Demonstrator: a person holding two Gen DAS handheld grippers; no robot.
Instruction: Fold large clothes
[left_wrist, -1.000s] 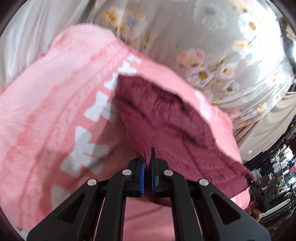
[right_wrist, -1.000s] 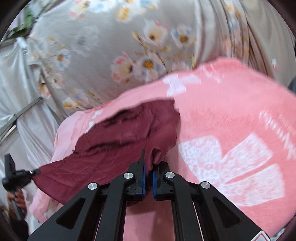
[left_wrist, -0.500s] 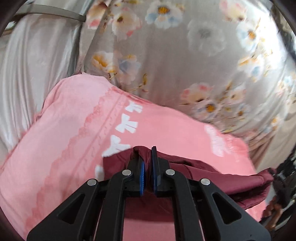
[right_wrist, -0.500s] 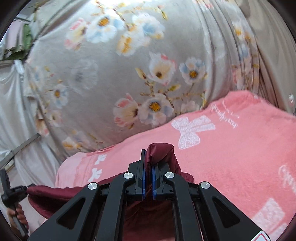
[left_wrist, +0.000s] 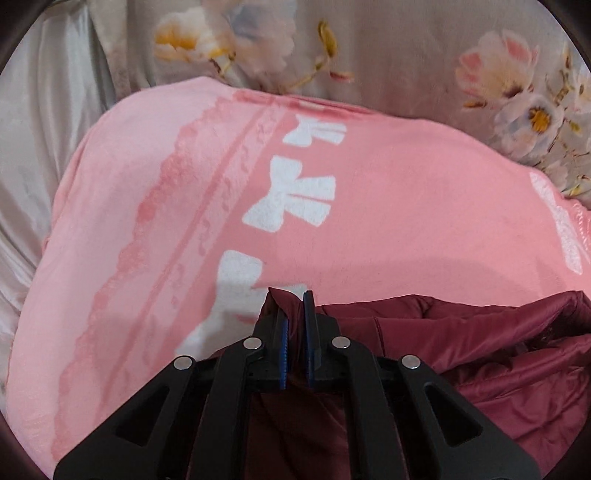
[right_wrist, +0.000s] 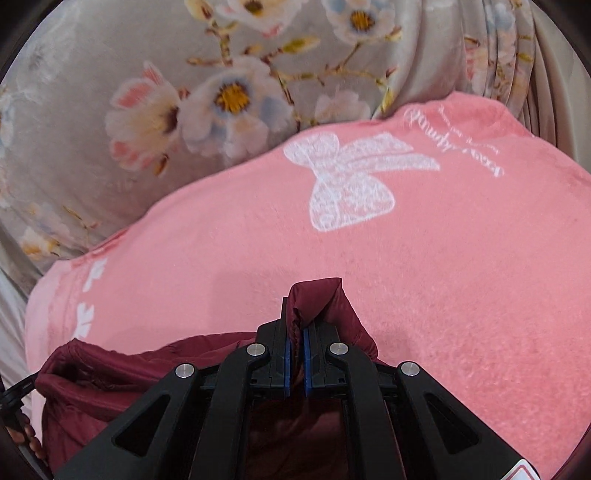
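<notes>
A pink blanket covers the bed, with open room toward 12 o'clock up to the floral cloth. The garment, dark red, lies bunched at the blanket's near edge, so the fold looks only begun. Each hand-held gripper, left and right, is nearly closed, pinching a garment edge.
</notes>
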